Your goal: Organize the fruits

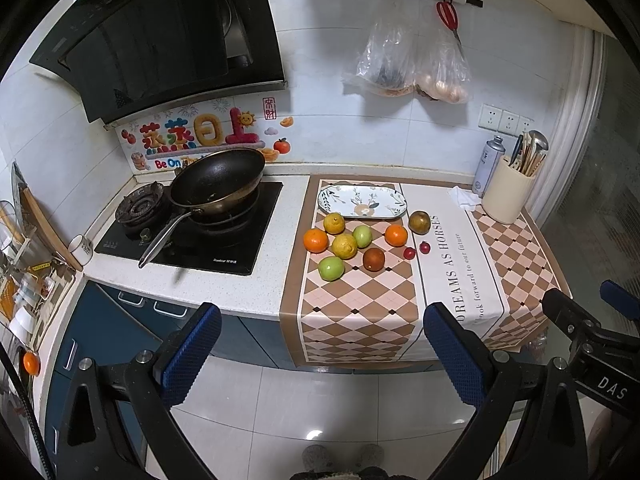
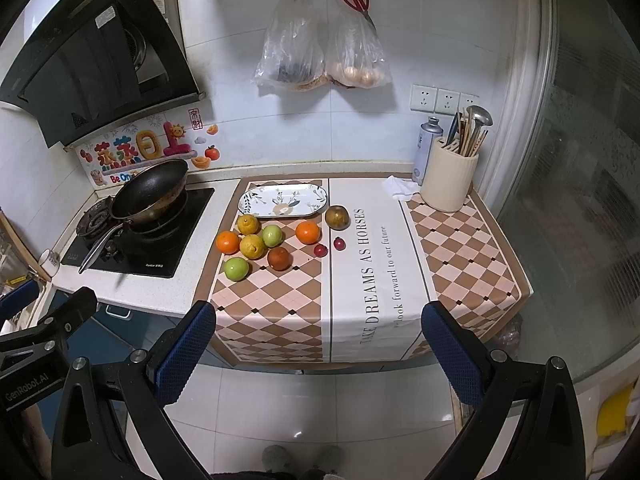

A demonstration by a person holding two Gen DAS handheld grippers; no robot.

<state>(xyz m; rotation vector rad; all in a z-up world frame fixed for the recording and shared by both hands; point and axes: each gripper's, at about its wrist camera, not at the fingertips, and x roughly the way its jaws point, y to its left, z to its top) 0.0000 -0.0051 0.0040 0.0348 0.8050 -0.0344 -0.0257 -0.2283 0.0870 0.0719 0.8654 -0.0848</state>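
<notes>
A big checkered cloth (image 1: 352, 320) covers the counter and hangs over its front edge. A black wok (image 1: 218, 182) sits on the stove (image 1: 224, 248) at about 9 o'clock from the fruit, and its long handle points toward 7 o'clock.

The left gripper (image 1: 322, 354) and the right gripper (image 2: 320, 350) are both held out in front of the counter, well apart from the fruit. Both are wide open and hold nothing.

A long plate (image 1: 362, 201) lies on the cloth near the wall. Its long side runs from 9 o'clock to 3 o'clock. It has leaf pictures on it.

The fruits sit in a loose bunch just in front of the plate. A green apple (image 1: 331, 268) is at 7 o'clock in the bunch, closest to the front. A yellow lumpy fruit (image 1: 344, 246) is in the middle and touches a smaller green apple (image 1: 362, 236). Another yellow fruit (image 1: 334, 223) touches the plate's edge. One orange (image 1: 316, 240) is at 9 o'clock and another orange (image 1: 396, 235) is at 2 o'clock. A reddish-brown fruit (image 1: 373, 259) is at 5 o'clock. A dark olive fruit (image 1: 419, 222) sits off at 3 o'clock. Two tiny red fruits (image 1: 409, 253) lie near it.
</notes>
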